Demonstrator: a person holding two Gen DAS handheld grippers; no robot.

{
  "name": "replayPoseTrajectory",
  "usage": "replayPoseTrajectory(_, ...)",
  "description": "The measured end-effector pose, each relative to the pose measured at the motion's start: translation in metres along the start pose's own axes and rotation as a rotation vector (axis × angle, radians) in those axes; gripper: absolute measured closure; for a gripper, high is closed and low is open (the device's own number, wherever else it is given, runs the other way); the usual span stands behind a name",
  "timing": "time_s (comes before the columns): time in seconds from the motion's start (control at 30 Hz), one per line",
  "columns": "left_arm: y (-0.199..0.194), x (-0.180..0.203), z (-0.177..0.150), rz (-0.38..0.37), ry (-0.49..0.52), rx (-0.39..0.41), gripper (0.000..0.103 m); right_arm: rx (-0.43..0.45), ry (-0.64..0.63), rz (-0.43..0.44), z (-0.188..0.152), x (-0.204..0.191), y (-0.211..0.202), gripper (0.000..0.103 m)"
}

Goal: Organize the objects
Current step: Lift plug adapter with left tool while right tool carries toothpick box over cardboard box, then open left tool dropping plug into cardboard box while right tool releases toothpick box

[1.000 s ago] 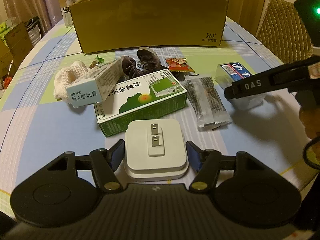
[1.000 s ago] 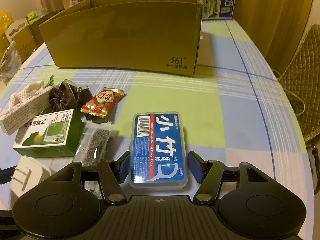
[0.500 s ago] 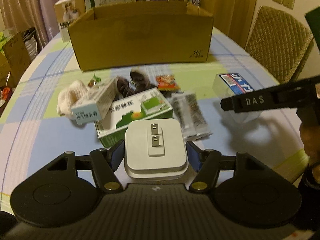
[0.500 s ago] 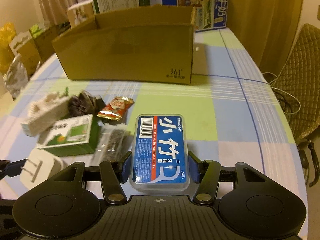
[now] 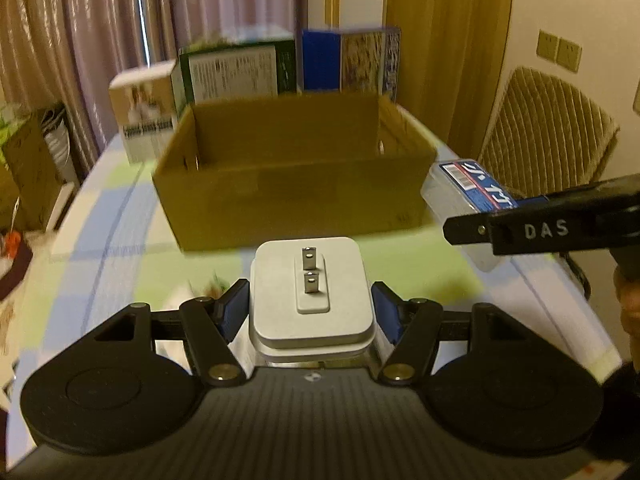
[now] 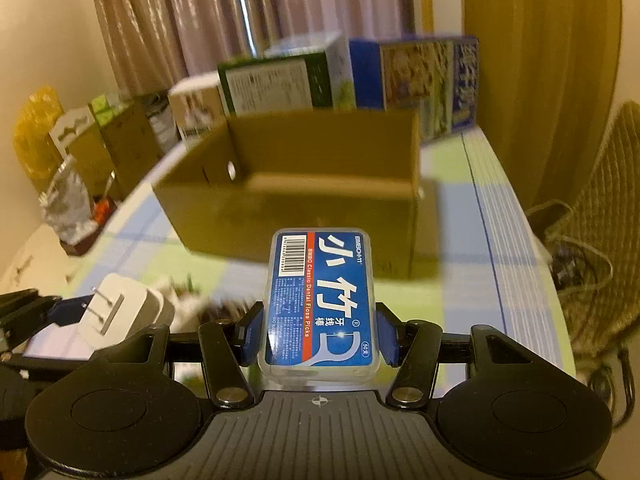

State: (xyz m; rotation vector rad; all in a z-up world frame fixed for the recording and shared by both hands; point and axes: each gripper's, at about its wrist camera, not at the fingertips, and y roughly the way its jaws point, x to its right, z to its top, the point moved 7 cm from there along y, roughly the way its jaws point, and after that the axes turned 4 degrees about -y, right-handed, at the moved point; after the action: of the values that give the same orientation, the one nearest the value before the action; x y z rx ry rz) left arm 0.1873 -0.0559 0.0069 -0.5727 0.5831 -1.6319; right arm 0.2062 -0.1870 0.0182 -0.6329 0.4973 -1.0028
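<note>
— Two items are in transit: a white plug adapter, pinched at its sides by the left tongs, and a clear floss-pick case with a blue label, pinched likewise by the right tongs. Both are held in the air, short of the cardboard box.

— Which step would you call this?

— Carrying, I judge; each piece is gripped and faces the open box, and neither has reached it. The next move calls for bringing each over the near wall, lowering it inside, then spreading the tongs. The right side's case appears nearer the box's right corner in the left view, so the two loads want separate spots.

— And their orientation?

— The case's long axis runs forward along the fingers, barcode end leading toward the box, label up. The adapter lies flat, roughly square, its two prongs pointing upward, the pair lined up fore-and-aft.

— Surroundings?

— The box stands on a checked table; printed cartons rise behind it, and a wicker chair stands to the right. Items below the tongs are too blurred to name.
</note>
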Motion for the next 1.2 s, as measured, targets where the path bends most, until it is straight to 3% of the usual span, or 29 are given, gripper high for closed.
replayPoseTrajectory(0.27, 0.034, -0.031, 0.095, -0.002, 0.051, 0.042, 0.042, 0.019, -0.039, 0.012, 0.087, 0.005, 0.031, 0.050)
replayPoseTrajectory(0.5, 0.090, -0.054, 0.141, 0.009, 0.040, 0.009, 0.042, -0.005, 0.002, 0.015, 0.130, 0.018, 0.083, 0.050)
replayPoseTrajectory(0.77, 0.151, -0.066, 0.150, -0.011, 0.012, -0.059, 0.042, -0.066, 0.037, 0.013, 0.140, 0.038, 0.139, 0.050)
replayPoseTrajectory(1.03, 0.193, -0.062, 0.154, -0.011, 0.011, -0.083, 0.041, -0.092, 0.081, 0.012, 0.135, 0.054, 0.169, 0.050)
replayPoseTrajectory(1.13, 0.202, -0.069, 0.158, 0.008, -0.017, -0.086, 0.031, -0.104, 0.090, 0.008, 0.130, 0.058, 0.176, 0.050)
replayPoseTrajectory(1.2, 0.201, -0.075, 0.160, 0.007, -0.036, -0.071, 0.031, -0.110, 0.091, 0.007, 0.127, 0.059, 0.180, 0.050)
